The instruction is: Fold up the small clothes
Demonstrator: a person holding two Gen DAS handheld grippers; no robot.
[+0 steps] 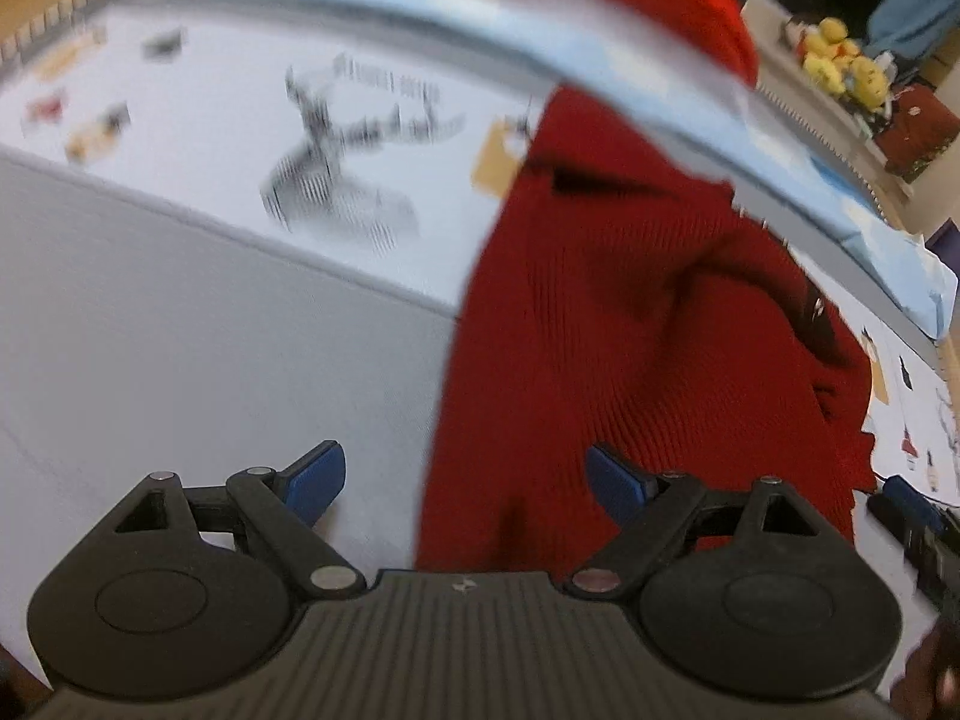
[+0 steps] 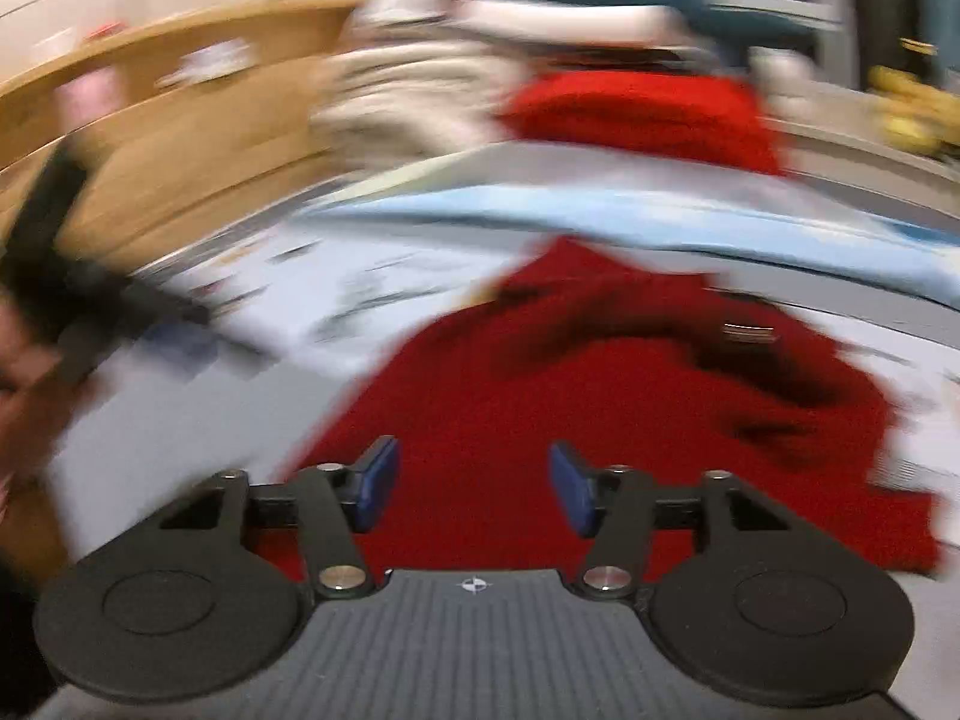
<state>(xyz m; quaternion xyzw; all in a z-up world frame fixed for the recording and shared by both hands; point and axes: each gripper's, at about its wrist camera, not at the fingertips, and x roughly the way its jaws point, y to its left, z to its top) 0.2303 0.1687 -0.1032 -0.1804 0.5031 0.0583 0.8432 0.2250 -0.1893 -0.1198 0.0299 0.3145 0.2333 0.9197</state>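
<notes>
A red knitted garment (image 1: pixel 630 330) lies crumpled on a white printed sheet (image 1: pixel 210 108), its left edge running down the middle of the left wrist view. My left gripper (image 1: pixel 465 480) hovers open over that edge; its blue pads (image 1: pixel 318 480) hold nothing. In the blurred right wrist view the same red garment (image 2: pixel 600 396) spreads in front of my right gripper (image 2: pixel 474 486), which is open with only cloth below the gap. The left gripper (image 2: pixel 66 276) shows there as a dark blur at the left, held by a hand.
A light blue cloth (image 1: pixel 540 42) runs along the far side of the sheet. Another red garment (image 2: pixel 648 108) and pale folded clothes (image 2: pixel 408 96) are piled behind it. Yellow soft toys (image 1: pixel 840 60) sit at the far right. Grey surface (image 1: pixel 180 330) lies to the left.
</notes>
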